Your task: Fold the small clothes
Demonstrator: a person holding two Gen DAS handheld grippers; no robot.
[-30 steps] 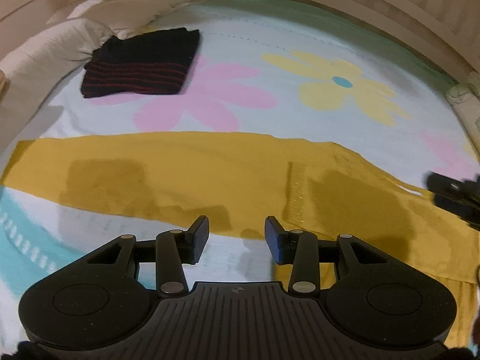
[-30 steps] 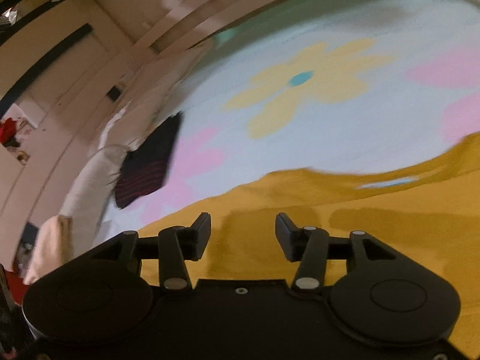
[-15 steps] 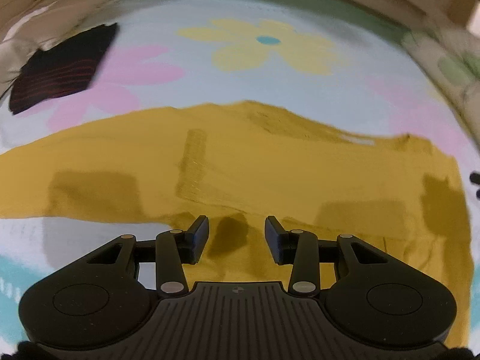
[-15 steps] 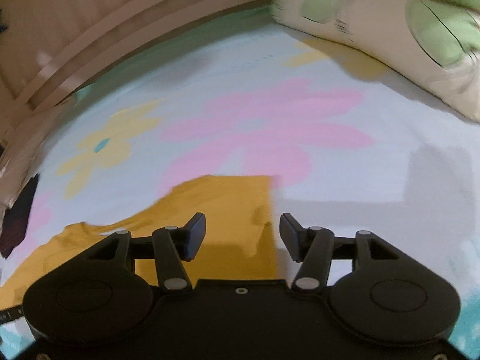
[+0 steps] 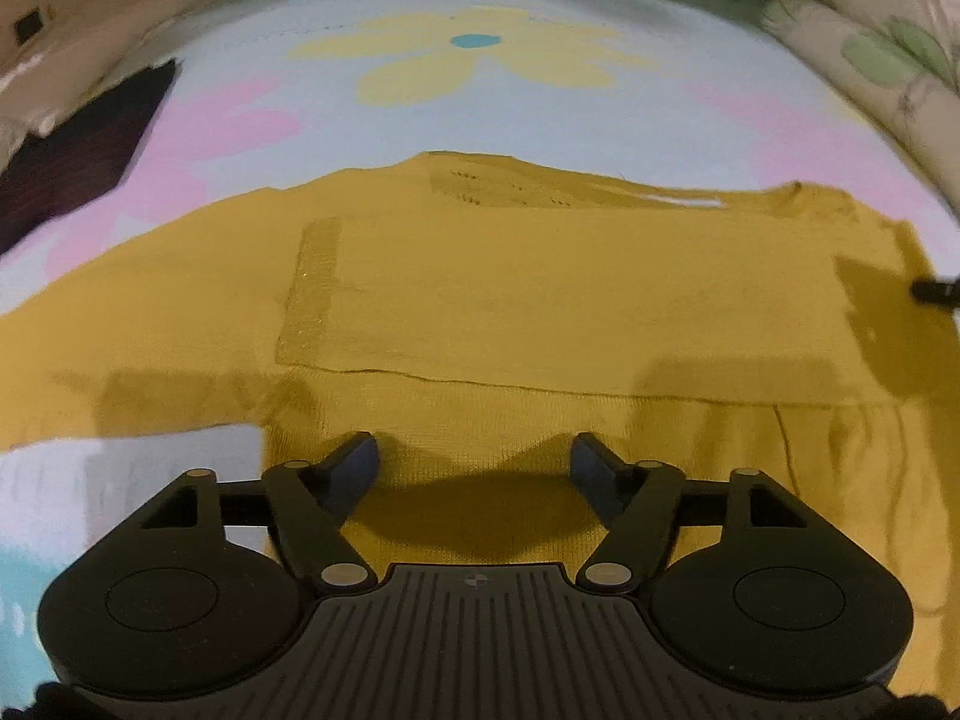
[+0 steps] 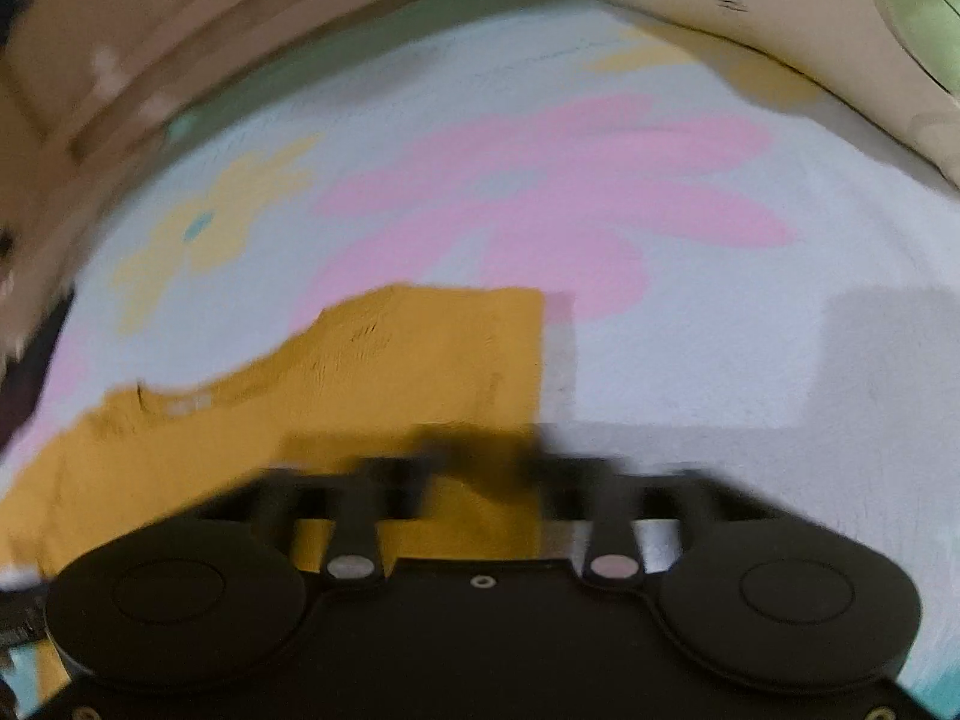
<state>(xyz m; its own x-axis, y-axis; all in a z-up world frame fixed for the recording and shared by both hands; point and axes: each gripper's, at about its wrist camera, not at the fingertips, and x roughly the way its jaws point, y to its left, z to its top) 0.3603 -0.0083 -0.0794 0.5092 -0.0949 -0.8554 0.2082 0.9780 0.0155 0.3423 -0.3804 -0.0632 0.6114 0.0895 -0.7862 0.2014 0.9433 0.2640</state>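
The left gripper (image 5: pixel 474 459) hangs low over the near edge of the yellow top (image 5: pixel 540 300); its jaws are opening, and they stand wide with only flat cloth under the gap; nothing is pinched yet. The right gripper (image 6: pixel 480 468) is blurry, but it has snapped shut at the top's right edge, where yellow meets the bed sheet (image 6: pixel 720 360); it looks like it is clenched on the cloth, though the blur hides the pinch itself.

The top lies spread flat on the flowery sheet; one sleeve is already folded in across the middle, so the fold seems partly done. A dark folded cloth (image 5: pixel 78 162) sits far off at the left; a pillow (image 5: pixel 870 60) lies at the far right.

To do this step well, I think the left gripper should dip right to the hem and close on the edge, not on the middle; both grippers should grab at the same height; then lift together and carry the near edge away over the top, slow and even, so no wrinkles bunch up.
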